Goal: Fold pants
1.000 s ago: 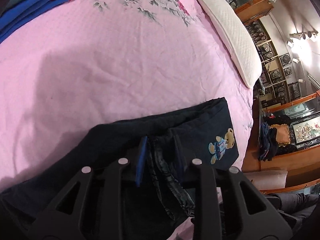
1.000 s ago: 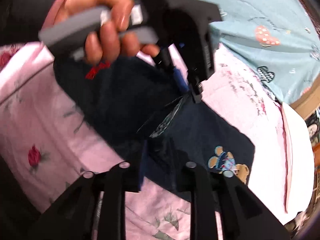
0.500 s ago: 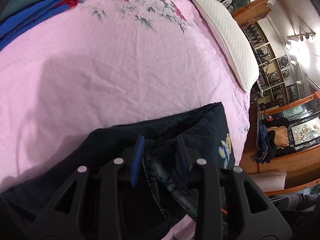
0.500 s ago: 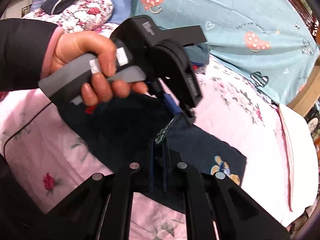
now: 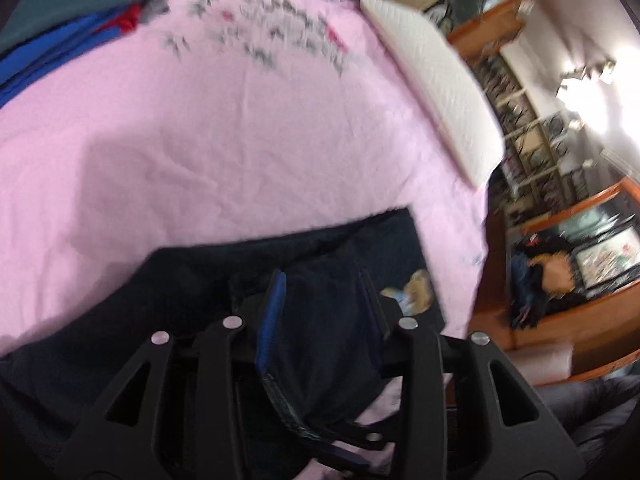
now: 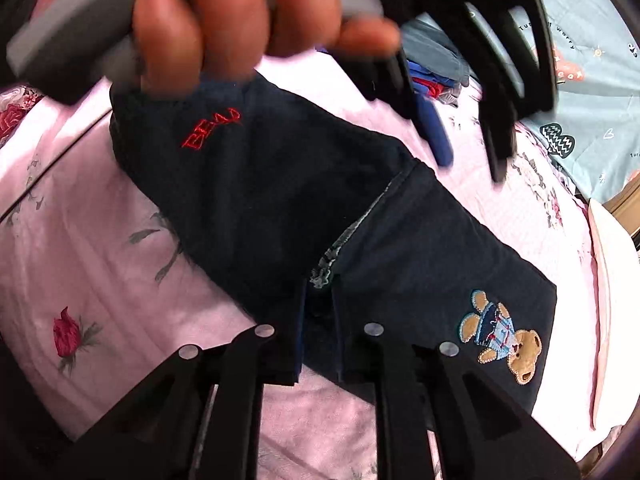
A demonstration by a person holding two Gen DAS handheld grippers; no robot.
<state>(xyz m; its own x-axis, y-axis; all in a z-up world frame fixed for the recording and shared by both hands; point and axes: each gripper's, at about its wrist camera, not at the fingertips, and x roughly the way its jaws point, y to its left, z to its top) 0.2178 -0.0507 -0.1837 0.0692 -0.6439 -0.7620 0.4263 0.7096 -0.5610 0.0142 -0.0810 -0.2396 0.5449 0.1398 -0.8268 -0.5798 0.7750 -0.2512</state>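
Pink bedspread point(image 5: 240, 140) beyond pants point(image 6: 300, 200) edge

The left tongs point(image 5: 322, 312) are standing open, the two blue-padded fingers point(image 5: 272, 320) spread well apart and pointing forward and downward. Seen from the right wrist camera, the left tongs point(image 6: 468, 152) are hanging in the air, blurred, their fingers parted and their tips angled down. A bare hand point(image 6: 224, 20) is wrapping around the grey handle of the left tongs, four fingers curled over the grip, with a dark sleeve showing at the wrist. The right tongs point(image 6: 318, 320) are reaching forward low, their two fingers point(image 6: 298, 336) sitting near each other with a narrow gap between them, dark cloth filling that gap.
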